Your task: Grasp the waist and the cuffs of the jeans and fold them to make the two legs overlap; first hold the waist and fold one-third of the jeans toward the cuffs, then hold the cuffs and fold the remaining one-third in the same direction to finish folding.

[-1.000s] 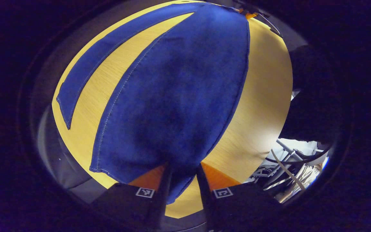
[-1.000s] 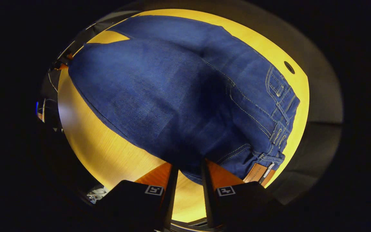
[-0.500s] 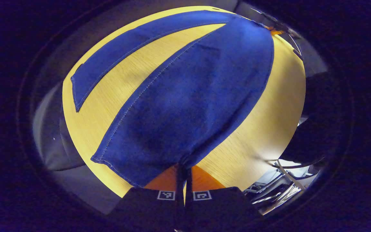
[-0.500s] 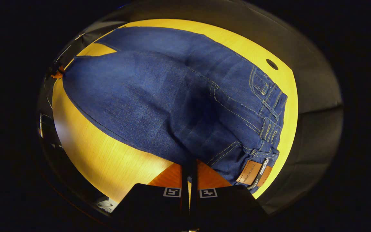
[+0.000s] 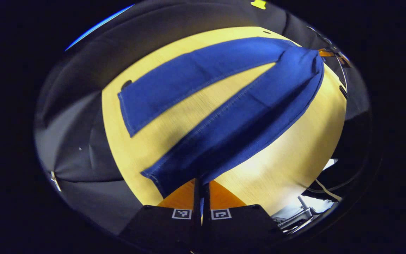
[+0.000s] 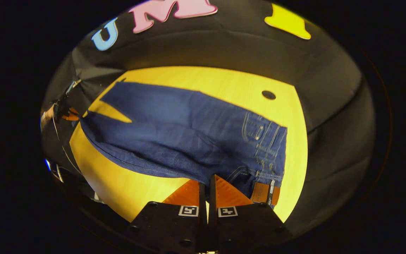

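Blue jeans (image 5: pixel 245 116) lie spread on a yellow wooden table (image 5: pixel 287 162), legs apart. My left gripper (image 5: pixel 201 183) is shut on the cuff (image 5: pixel 174 178) of the near leg and holds it raised off the table; the other leg (image 5: pixel 192 81) lies flat farther back. My right gripper (image 6: pixel 207 181) is shut on the near edge of the jeans (image 6: pixel 174 141) at the waist, beside the brown leather patch (image 6: pixel 264 192); that side is lifted too. The other gripper (image 6: pixel 60 109) shows far off at the left, at the cuff end.
The table (image 6: pixel 118 190) has a round hole (image 6: pixel 268 94) near its back edge. Black cloth walls (image 6: pixel 224 49) surround it on the far side. Beyond the right table edge, some metal frames and cables (image 5: pixel 301 215) stand below.
Both grippers closed on the denim, then rose and pulled back, lifting the near leg's cuff and the near waist edge off the table. The jeans look smaller and the walls came into view.
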